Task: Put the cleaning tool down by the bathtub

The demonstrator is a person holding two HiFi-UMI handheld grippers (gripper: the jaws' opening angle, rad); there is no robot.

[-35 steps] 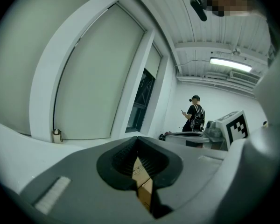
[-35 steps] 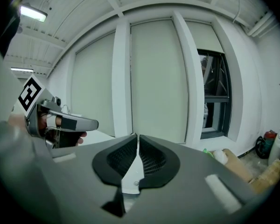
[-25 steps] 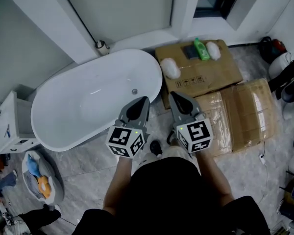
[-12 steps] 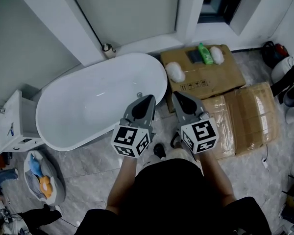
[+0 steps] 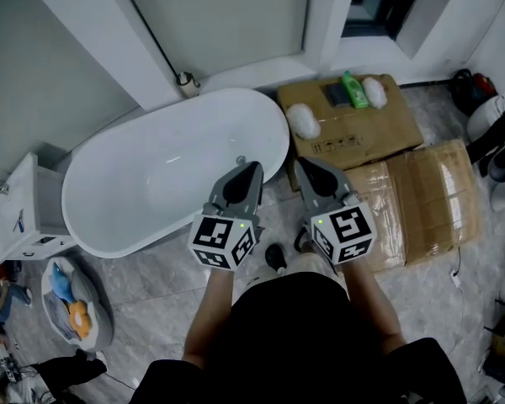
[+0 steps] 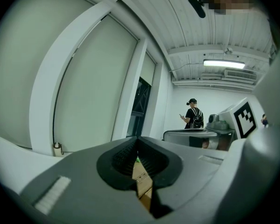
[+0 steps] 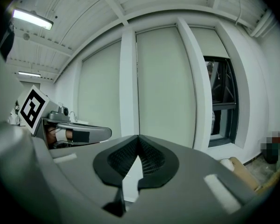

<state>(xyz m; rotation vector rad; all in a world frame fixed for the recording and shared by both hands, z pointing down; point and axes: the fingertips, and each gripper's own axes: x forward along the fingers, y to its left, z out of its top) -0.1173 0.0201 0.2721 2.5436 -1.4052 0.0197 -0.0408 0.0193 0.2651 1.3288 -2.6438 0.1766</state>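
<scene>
Left gripper: the jaws are pressed together at the tips, with nothing between them. Only cardboard shows through the slit lower down. It points roughly level, out over the bathtub's right-hand rim.

Right gripper: the jaws are closed tip to tip and it is empty. It sits just beside the left one without touching it, above the floor strip between the tub and the boxes. I hold one gripper in each hand, with both marker cubes towards my body.

Bathtub: white, oval and empty, lying diagonally on the grey tiled floor. A small floor fitting stands by its far rim at the wall.

Cleaning tool: I take it to be the white fluffy lump lying on the flat cardboard box, at that box's left edge and just beside the tub's end. It is well clear of both grippers.

At the far edge of the same box there are a green bottle, a dark flat pad to its left and a second white lump to its right.

A taped box butts against the near side of the first one.

A basket with blue and orange items sits on the floor near the tub's left end, below a white cabinet.

The left gripper view shows a person with a backpack far off.
</scene>
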